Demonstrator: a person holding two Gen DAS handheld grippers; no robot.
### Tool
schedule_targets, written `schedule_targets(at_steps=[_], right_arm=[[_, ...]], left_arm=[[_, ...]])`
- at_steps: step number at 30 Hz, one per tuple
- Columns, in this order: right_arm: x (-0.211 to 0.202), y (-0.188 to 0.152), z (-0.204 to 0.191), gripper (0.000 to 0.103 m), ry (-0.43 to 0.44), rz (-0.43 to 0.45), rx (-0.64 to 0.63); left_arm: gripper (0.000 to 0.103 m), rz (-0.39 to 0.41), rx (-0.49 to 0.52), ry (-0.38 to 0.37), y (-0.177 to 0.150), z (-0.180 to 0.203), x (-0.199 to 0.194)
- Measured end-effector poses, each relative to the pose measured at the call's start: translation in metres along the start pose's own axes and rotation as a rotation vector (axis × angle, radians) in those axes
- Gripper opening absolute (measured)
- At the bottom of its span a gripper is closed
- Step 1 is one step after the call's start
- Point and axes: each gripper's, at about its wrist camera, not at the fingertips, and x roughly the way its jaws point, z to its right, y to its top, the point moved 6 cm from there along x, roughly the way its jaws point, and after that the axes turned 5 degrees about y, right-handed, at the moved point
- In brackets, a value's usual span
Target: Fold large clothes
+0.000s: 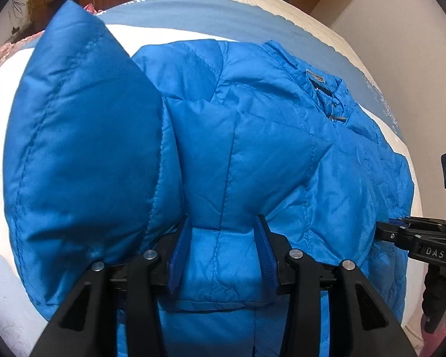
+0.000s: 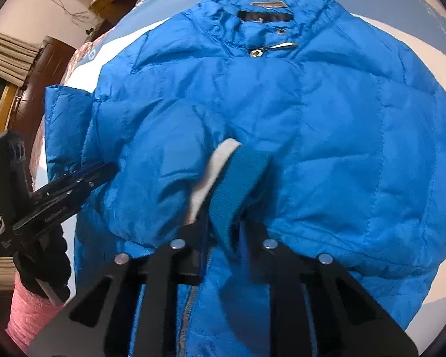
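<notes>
A bed (image 1: 193, 17) with a white and blue cover carries a blue puffer jacket (image 1: 282, 136), spread across most of its top with the collar at the far end. White cover shows free along the left edge and at the far right of the jacket; beyond the bed stand a plain wall and wooden furniture. A sleeve (image 1: 83, 136) is lifted on the left side of the jacket. A small grey label (image 2: 269, 3) sits inside the collar, its print too small to read, with a zip pull (image 2: 270, 49) just below. The left hand-held gripper (image 1: 223, 255) pinches a padded fold of the jacket between its blue pads. The right hand-held gripper (image 2: 223, 232), stamped "DAS" on its side, is clamped narrowly on a ribbed cuff (image 2: 238, 184).
</notes>
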Motion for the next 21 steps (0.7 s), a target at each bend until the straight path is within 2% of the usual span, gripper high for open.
schedule_targets(at_steps=[2, 5, 7, 9, 11, 14, 16, 21], right_arm=[[-0.011, 0.004, 0.005, 0.014, -0.011, 0.039, 0.002], [-0.039, 0.012, 0.025, 0.014, -0.038, 0.102, 0.036], [-0.065, 0.016, 0.052, 0.014, -0.107, 0.148, 0.064], [-0.084, 0.018, 0.08, 0.014, -0.168, 0.174, 0.103], [-0.101, 0.016, 0.114, 0.014, -0.216, 0.186, 0.17], [-0.107, 0.009, 0.142, 0.014, -0.208, 0.182, 0.238], [-0.1, 0.002, 0.153, 0.014, -0.218, 0.17, 0.257], [-0.067, -0.006, 0.165, 0.015, -0.204, 0.132, 0.285]], left_arm=[[0.043, 0.006, -0.008, -0.019, 0.003, 0.001, -0.011], [0.044, 0.069, -0.008, -0.073, 0.011, 0.005, -0.041], [0.045, 0.13, 0.015, -0.089, 0.021, 0.009, -0.063], [0.045, 0.155, 0.031, -0.072, 0.03, 0.01, -0.071], [0.045, 0.151, 0.05, -0.028, 0.036, 0.01, -0.065], [0.045, 0.1, 0.061, 0.019, 0.04, 0.01, -0.041], [0.045, 0.065, 0.069, 0.054, 0.039, 0.008, -0.019], [0.05, 0.05, 0.084, 0.084, 0.034, 0.008, 0.001]])
